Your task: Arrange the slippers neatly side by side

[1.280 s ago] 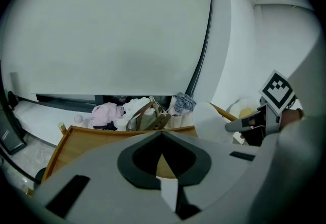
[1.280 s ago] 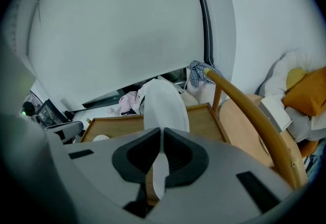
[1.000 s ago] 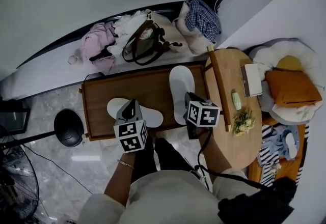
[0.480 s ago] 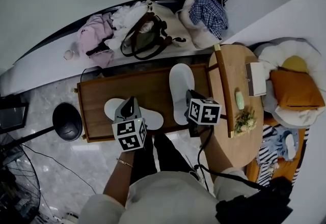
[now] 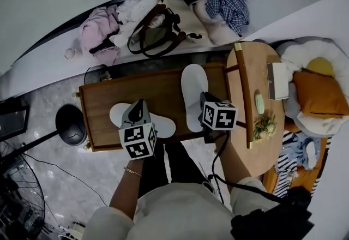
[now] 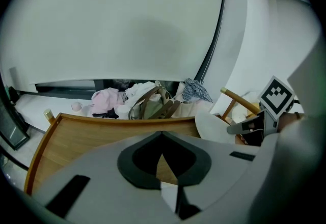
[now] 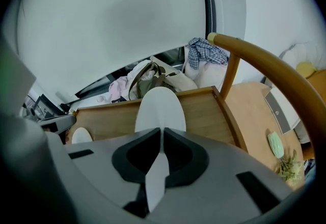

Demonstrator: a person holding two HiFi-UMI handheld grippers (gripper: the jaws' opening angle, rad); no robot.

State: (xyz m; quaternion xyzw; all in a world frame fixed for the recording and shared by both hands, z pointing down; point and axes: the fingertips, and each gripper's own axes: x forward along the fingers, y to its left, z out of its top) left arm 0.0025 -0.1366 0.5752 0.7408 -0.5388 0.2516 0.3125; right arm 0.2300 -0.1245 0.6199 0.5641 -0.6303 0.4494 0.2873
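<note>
Two white slippers lie on a low wooden table (image 5: 109, 97). The left slipper (image 5: 164, 126) lies crosswise along the table's near edge. The right slipper (image 5: 193, 89) points away toward the wall, roughly at a right angle to the left one. Their near ends are close together, with a narrow strip of wood showing between them.

The left gripper (image 5: 140, 106) is over the middle of the left slipper and angled down. In the left gripper view its jaws are closed, tips together, with a white strip of slipper (image 6: 170, 195) pinched lower down between them and wood showing behind. The right slipper (image 6: 214, 125) and the right gripper (image 6: 253, 127) appear at that view's right.

The right gripper (image 5: 204, 101) is at the near end of the right slipper, tilted steeply down. In the right gripper view its jaws (image 7: 162, 136) are clamped on the slipper's thin edge, and the rest of the slipper (image 7: 159, 108) stretches away across the table. The left slipper's rounded end (image 7: 81, 136) shows at that view's left, beside the left gripper (image 7: 56, 123).

Beyond the table, bags (image 5: 158, 34) and clothes (image 5: 101, 31) are heaped along the wall. To the right is a round side table (image 5: 256, 149) with a curved wooden rail (image 5: 244, 91), and past it an orange cushion (image 5: 319, 94).
</note>
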